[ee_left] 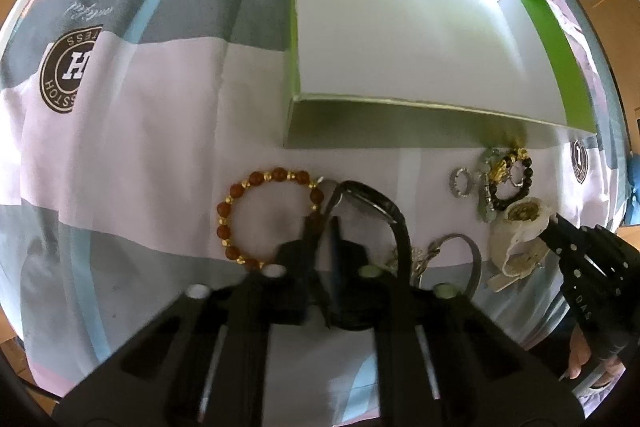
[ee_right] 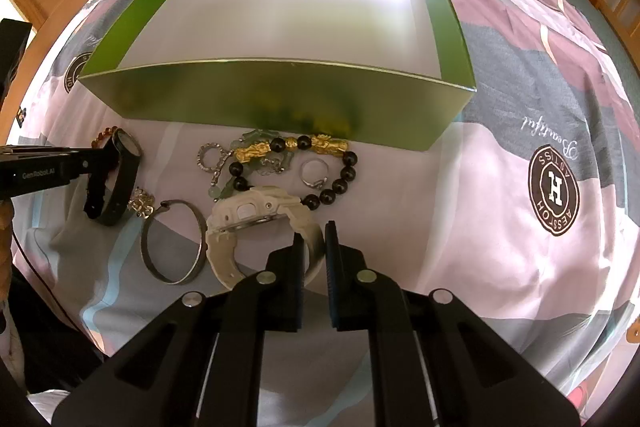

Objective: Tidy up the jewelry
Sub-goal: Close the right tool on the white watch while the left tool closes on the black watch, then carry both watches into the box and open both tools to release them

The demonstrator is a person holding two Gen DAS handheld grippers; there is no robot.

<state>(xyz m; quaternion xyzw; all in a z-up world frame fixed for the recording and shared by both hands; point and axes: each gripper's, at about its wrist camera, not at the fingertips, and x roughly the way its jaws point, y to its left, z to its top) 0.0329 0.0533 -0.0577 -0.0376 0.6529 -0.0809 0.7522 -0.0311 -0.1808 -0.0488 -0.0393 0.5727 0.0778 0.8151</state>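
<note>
I hold both hand-held grippers over a bed covered with a pink, grey and white patterned sheet (ee_right: 500,131). The left hand-held gripper (ee_left: 322,227) has its jaws nearly together on the strap of the black round-faced wristwatch (ee_right: 120,171), which looks raised off the sheet in the right wrist view. The right hand-held gripper (ee_right: 314,239) has its jaws closed on the strap of the cream-coloured plastic wristwatch (ee_right: 248,215), which appears to rest on the sheet.

I judge the step in hand to be pick-up: both watches are gripped, and neither is in the open green cardboard box with the white interior (ee_right: 280,99), which holds nothing.

The next move calls for lifting each watch clear over the near box wall before release inside.

Other items lie just in front of that wall:
- a black-and-gold beaded bracelet (ee_right: 344,163);
- a small silver ring (ee_right: 316,173);
- a pale green beaded strand (ee_right: 248,141), tangled with the bracelet;
- a plain grey metal bangle (ee_right: 174,241), beside the cream watch;
- a brown-and-gold beaded bracelet (ee_left: 256,215).

The near wall and the bracelet touching the cream watch may obstruct a low path.
</note>
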